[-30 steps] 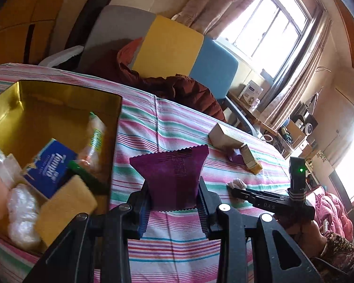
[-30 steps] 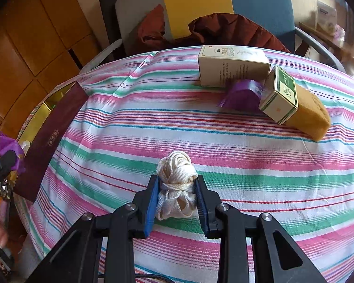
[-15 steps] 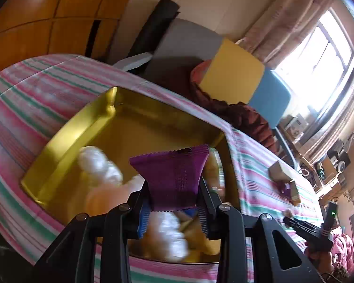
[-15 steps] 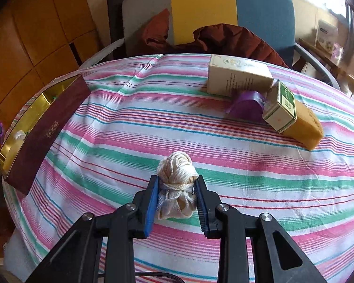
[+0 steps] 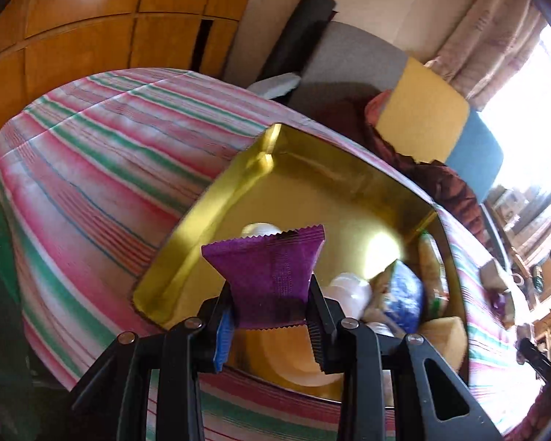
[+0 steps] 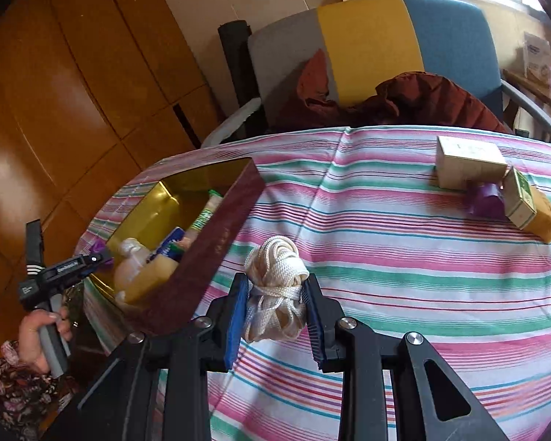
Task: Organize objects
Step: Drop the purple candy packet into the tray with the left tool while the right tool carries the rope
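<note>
Left tongs (image 5: 270, 312) are pinching a purple sachet (image 5: 268, 272), hanging right over the gold-lined box (image 5: 187, 253) that's got a blue packet (image 5: 407, 294) and other bits in it. Right tongs (image 6: 275, 316) are clamped on a white cord bundle (image 6: 275, 279) above the striped tabletop (image 6: 404, 257), just beside the box's maroon wall (image 6: 216, 242). Cardboard boxes (image 6: 470, 161) sit well apart.

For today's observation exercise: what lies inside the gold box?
Inside the gold box: a blue tissue pack, yellow sponge, white wrapped items. The purple packet and box wall hide the rest.
</note>
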{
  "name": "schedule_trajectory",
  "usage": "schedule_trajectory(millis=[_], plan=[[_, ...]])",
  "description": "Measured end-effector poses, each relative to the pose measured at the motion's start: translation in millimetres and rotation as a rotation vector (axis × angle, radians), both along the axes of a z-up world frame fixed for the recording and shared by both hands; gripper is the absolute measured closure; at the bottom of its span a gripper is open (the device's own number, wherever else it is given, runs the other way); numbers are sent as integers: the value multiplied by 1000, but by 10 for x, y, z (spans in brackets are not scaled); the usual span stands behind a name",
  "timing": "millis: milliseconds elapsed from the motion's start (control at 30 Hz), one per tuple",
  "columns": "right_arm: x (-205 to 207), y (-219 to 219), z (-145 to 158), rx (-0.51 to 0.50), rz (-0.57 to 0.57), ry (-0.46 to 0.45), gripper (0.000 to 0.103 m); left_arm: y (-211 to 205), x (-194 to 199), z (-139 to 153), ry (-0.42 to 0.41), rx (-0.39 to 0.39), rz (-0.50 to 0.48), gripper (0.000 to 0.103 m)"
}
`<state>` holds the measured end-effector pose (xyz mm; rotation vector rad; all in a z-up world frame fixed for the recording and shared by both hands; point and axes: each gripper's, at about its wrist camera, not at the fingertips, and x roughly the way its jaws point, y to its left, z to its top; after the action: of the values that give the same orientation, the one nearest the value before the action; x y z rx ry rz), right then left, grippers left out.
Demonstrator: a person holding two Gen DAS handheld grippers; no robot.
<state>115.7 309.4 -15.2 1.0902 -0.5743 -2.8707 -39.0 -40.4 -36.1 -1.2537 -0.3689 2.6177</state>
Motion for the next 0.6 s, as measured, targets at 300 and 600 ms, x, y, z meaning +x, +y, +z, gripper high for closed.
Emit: schedule_trajectory(millis=[300, 600], plan=[[-83, -371, 95, -4, 76, 28, 72, -156, 38, 9, 7, 35, 106, 56], [-190, -584, 9, -14, 128, -10, 72, -93, 298, 154, 113, 87, 205, 47]])
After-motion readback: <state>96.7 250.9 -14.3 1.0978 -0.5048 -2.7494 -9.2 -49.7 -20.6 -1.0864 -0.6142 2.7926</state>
